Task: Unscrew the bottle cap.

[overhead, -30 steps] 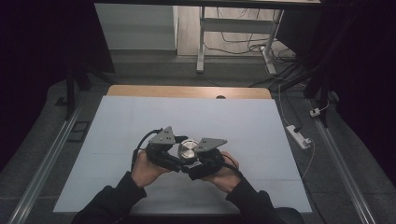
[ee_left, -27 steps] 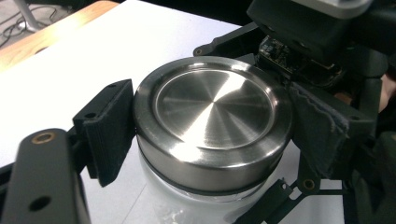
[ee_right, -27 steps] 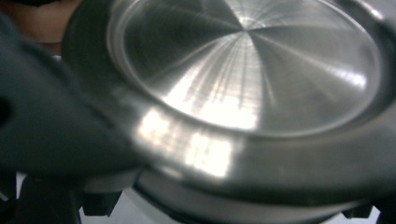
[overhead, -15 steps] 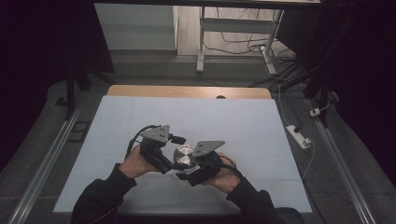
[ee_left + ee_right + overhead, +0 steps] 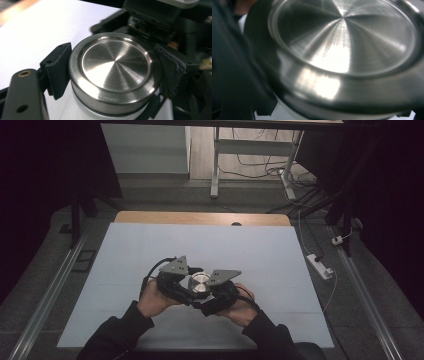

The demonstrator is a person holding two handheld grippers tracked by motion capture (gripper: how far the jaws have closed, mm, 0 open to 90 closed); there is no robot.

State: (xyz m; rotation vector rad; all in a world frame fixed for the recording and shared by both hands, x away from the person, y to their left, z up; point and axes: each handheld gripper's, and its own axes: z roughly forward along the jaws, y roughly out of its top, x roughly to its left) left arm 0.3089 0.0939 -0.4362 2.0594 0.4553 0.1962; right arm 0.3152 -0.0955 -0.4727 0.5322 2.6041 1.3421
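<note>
Left gripper (image 5: 186, 281) has just let go and closed again on the shiny lid (image 5: 199, 283); right gripper (image 5: 212, 295) squeezes the bottle below, ready for another twist.

Silver lid (image 5: 113, 72), white table (image 5: 150, 250)

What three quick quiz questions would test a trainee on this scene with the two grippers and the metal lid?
1. True or false: the left gripper has its pads on the rim of the metal lid.
2. What colour is the body under the lid: A black, B white, C red?
3. What does the right gripper grip?

Key
1. True; a pad sits against each side of the rim, after the jaws have just been closing.
2. B.
3. The bottle below the lid, held over the table.
</note>
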